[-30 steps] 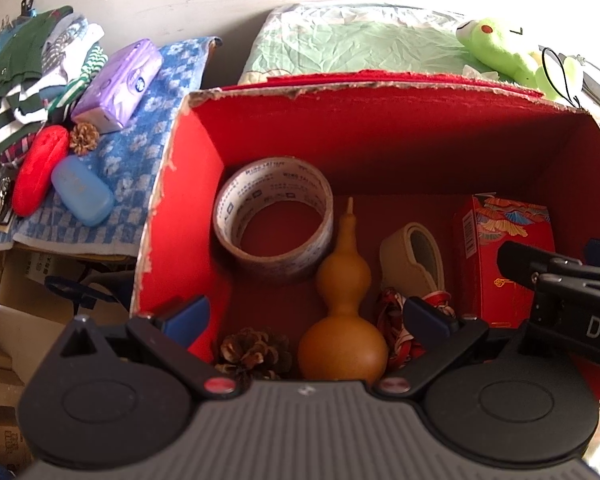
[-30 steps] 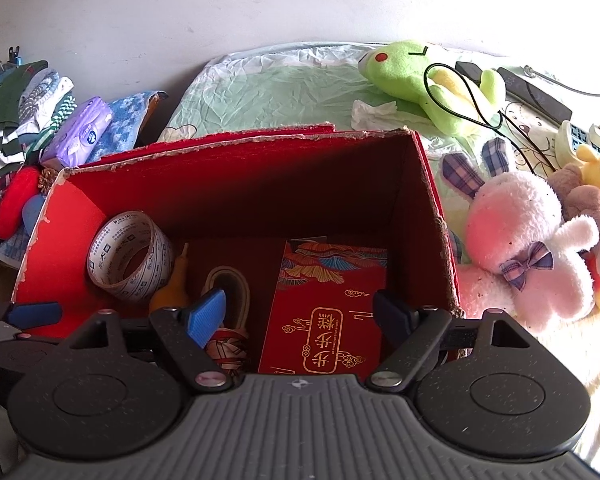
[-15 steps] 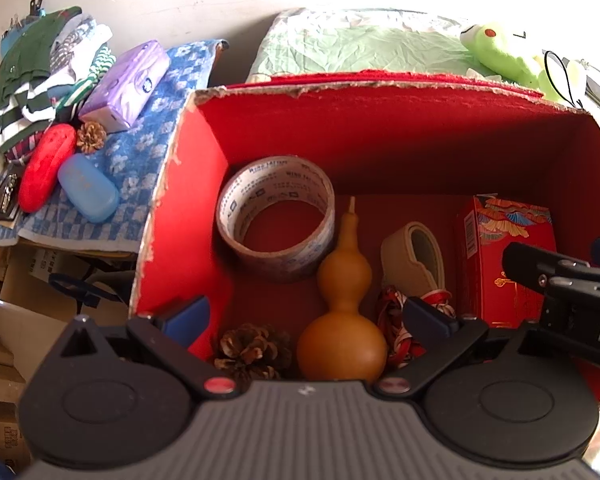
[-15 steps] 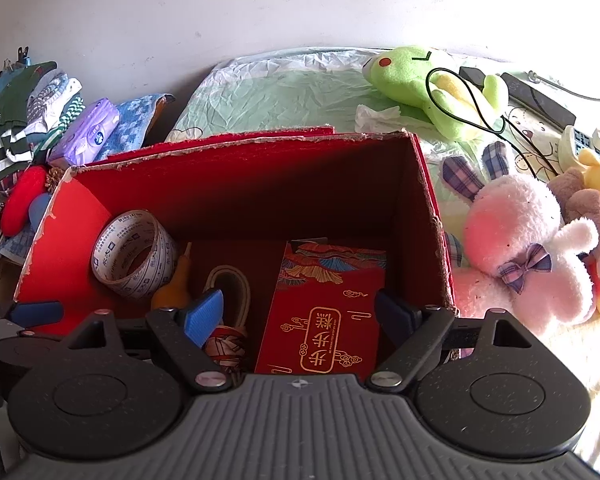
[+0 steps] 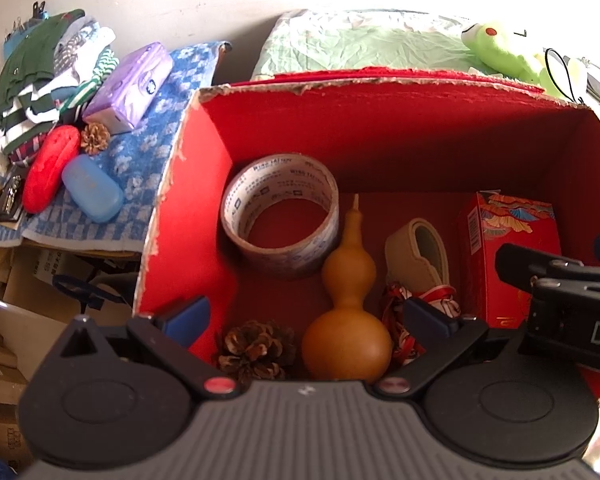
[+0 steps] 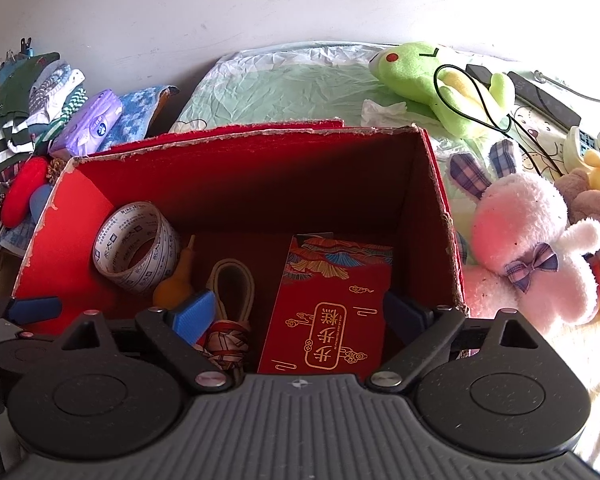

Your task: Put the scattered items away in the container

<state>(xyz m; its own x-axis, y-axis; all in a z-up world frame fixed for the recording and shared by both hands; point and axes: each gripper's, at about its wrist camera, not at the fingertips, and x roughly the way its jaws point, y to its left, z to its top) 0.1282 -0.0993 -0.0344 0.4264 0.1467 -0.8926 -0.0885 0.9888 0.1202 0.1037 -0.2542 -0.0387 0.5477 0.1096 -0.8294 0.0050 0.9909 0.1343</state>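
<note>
Both the left tongs and right tongs hang spread and empty over the red box. The small pinecone outside lies on the blue towel, left of the box, probably nearest the left tongs.

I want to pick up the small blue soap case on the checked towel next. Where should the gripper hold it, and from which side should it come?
Grip the blue soap case across its short width, at the middle of its long flat sides, coming from above. It lies flat on the checked towel, and the red case touches one end, so its ends are crowded.
</note>
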